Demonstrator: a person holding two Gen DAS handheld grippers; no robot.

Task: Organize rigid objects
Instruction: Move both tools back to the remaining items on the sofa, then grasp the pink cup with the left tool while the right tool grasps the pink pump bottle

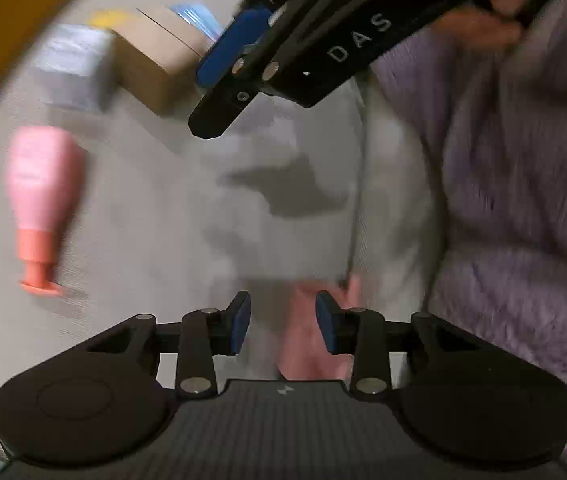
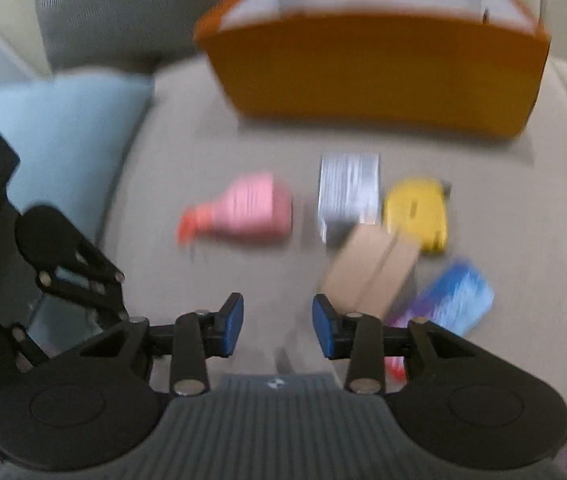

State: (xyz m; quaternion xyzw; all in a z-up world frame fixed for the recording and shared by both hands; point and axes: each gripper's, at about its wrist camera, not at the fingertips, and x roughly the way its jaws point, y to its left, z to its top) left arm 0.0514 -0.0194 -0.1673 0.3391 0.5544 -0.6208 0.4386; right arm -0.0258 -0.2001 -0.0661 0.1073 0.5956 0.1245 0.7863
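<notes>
Several objects lie on a beige couch seat (image 2: 211,152): a pink bottle (image 2: 249,212) with a red cap, on its side, a silver-grey box (image 2: 347,188), a yellow tape measure (image 2: 417,214), a brown cardboard box (image 2: 371,268) and a blue packet (image 2: 451,298). My right gripper (image 2: 277,322) is open and empty, hovering in front of them. My left gripper (image 1: 283,326) is open and empty over the seat. In the left wrist view the pink bottle (image 1: 43,196) lies left, the cardboard box (image 1: 155,60) is far, and the right gripper (image 1: 243,72) reaches in from the top.
An open orange bin (image 2: 379,72) stands behind the objects. A light blue cushion (image 2: 63,132) and a grey pillow (image 2: 123,4) are at the left. A purple fuzzy sleeve (image 1: 523,200) fills the right of the left wrist view.
</notes>
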